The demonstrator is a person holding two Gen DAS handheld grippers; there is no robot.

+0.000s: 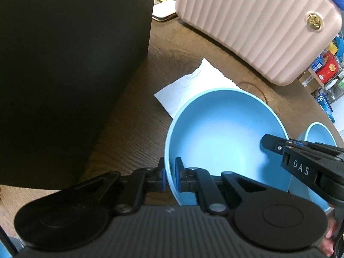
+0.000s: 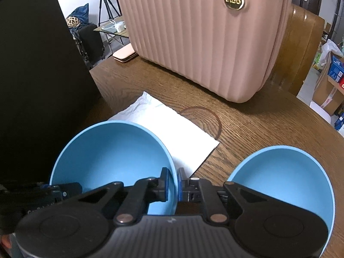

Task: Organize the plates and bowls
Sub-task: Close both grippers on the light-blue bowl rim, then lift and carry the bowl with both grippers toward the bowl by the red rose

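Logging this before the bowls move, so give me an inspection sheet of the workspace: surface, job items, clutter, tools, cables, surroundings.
Surface: round wooden table, dark ring stain by the paper.
Job's things: two blue bowls; left bowl overlaps the white paper; right bowl on bare wood; both empty.
Clutter: pink case upright at the back; black box on the left.
Grippers: left tool shut on the left bowl's rim; right tool shut on its opposite rim.
Cables: white cable on a far side table.
Surroundings: tripod, boxes at right.
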